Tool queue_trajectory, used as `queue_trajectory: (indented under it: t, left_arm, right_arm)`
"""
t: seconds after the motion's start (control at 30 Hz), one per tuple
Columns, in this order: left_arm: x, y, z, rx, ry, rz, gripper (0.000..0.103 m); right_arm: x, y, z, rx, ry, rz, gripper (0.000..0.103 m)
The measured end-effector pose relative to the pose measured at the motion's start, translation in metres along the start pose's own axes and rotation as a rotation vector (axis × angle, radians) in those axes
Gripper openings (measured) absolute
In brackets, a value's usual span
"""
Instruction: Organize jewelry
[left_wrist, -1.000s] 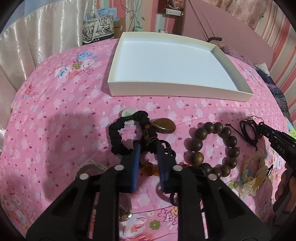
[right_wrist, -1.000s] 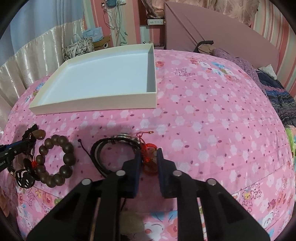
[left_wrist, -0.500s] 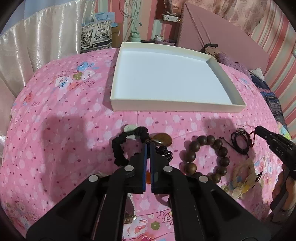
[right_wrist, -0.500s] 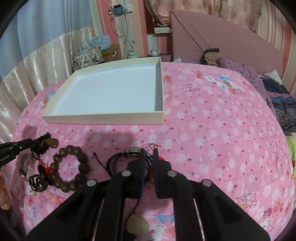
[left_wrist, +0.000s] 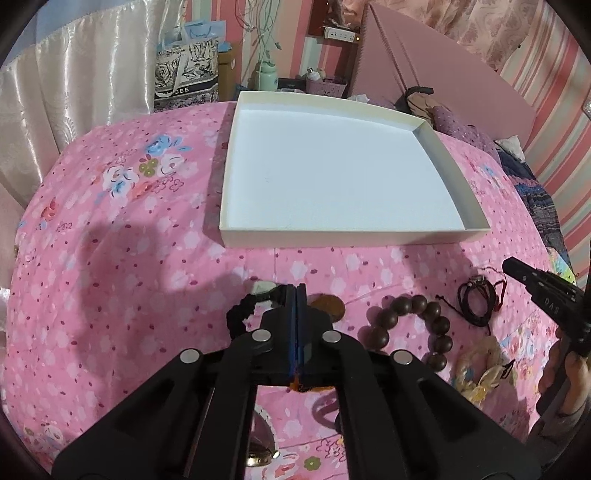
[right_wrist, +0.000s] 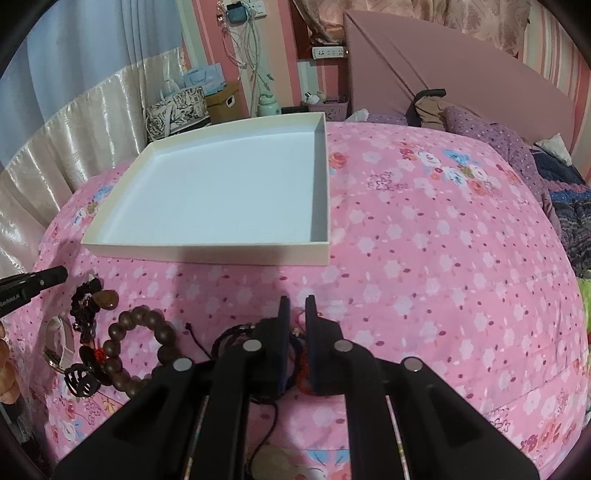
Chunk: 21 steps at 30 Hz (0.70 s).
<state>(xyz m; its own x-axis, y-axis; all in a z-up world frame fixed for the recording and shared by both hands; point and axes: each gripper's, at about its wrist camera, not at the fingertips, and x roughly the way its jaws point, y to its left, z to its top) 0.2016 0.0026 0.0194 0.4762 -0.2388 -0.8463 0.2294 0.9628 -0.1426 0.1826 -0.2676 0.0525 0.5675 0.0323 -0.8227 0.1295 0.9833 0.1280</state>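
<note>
My left gripper (left_wrist: 297, 291) is shut on a black cord necklace (left_wrist: 239, 314) with a brown stone pendant (left_wrist: 328, 305), lifted a little off the pink bedspread. My right gripper (right_wrist: 297, 306) stands over a black cord bracelet (right_wrist: 232, 334) with red thread; its jaws are slightly apart around the cords. An empty white tray (left_wrist: 406, 233) lies beyond, also in the right wrist view (right_wrist: 207, 254). A brown wooden bead bracelet (left_wrist: 439, 325) lies between the grippers; it also shows in the right wrist view (right_wrist: 164, 332).
A cream shell bracelet (left_wrist: 484, 365) lies at the right of the bead bracelet. A black hair claw (right_wrist: 81, 380) and a watch (right_wrist: 59, 347) lie at the left in the right wrist view. A headboard, pillows and curtains ring the bed.
My left gripper closed on the black necklace and rose with it. My right gripper closed in on the black cord bracelet and rose; its jaws now stand slightly wider than half a second ago.
</note>
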Motion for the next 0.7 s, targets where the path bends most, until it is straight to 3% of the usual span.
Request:
queue_trajectory:
  t: [0.2,0.27,0.3,0.33,0.37,0.43,0.67,0.7]
  left_arm:
    - [0.0,-0.003,-0.016,0.009,0.041,-0.01,0.0]
    - [0.002,-0.003,-0.021,-0.001,0.062,-0.004,0.007]
    - [0.003,-0.003,-0.022,-0.005,0.07,-0.002,0.02]
    - [0.003,-0.002,-0.024,-0.013,0.076,0.0,0.034]
    - [0.003,-0.002,-0.026,-0.017,0.077,0.004,0.04]
    - [0.003,-0.003,-0.028,-0.021,0.08,0.015,0.047]
    - [0.028,-0.01,-0.029,-0.028,0.154,0.04,0.046]
    - [0.031,-0.01,-0.029,-0.031,0.163,0.043,0.04]
  right_arm:
    - [0.001,-0.006,-0.007,0.043,0.043,0.042,0.01]
    - [0.001,-0.006,-0.01,0.045,0.051,0.033,0.015]
    - [0.001,-0.006,-0.01,0.048,0.054,0.025,0.023]
    - [0.0,-0.007,-0.012,0.051,0.055,0.015,0.048]
    - [-0.002,-0.007,-0.012,0.053,0.048,0.009,0.061]
    - [-0.004,-0.007,-0.012,0.047,0.044,-0.007,0.061]
    - [0.018,-0.009,-0.014,0.065,0.13,-0.025,0.059]
    - [0.021,-0.011,-0.014,0.074,0.129,-0.026,0.056]
